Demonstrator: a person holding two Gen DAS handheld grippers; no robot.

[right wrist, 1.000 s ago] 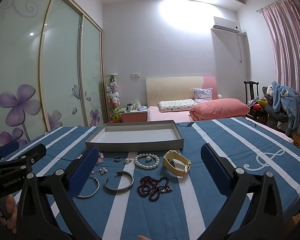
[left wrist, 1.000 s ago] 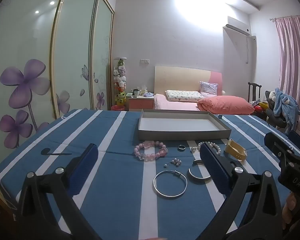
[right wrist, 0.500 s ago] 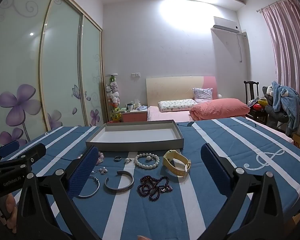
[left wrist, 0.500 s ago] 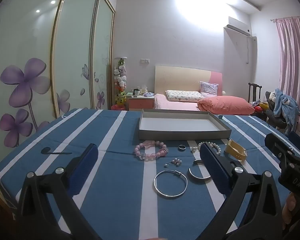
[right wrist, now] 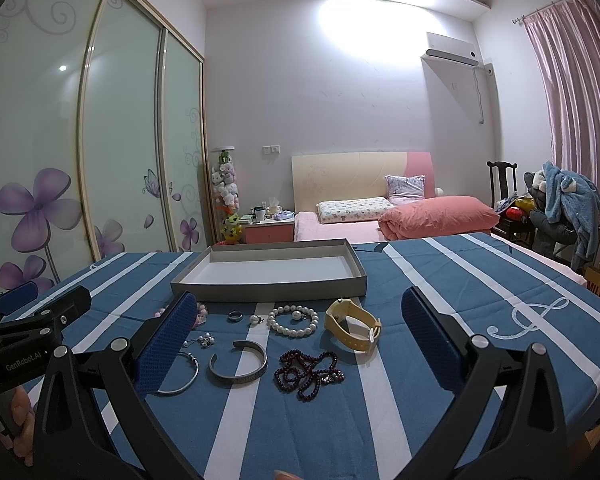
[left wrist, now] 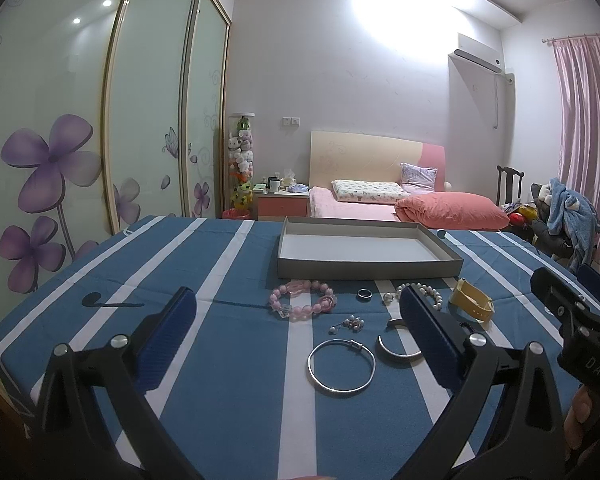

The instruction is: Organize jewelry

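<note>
Nothing moved; 1 tray [right wrist: 276,286], 2 silver bangles [left wrist: 341,366], 1 watch [right wrist: 354,330].

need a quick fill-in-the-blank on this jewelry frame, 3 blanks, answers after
1. The grey tray holds ____ pieces of jewelry.
2. Both the left tool and the right tool hover with jaws ____.
3. The pearl bracelet lies between the ring and the ____ watch.

Answers: no; open; yellow
</note>
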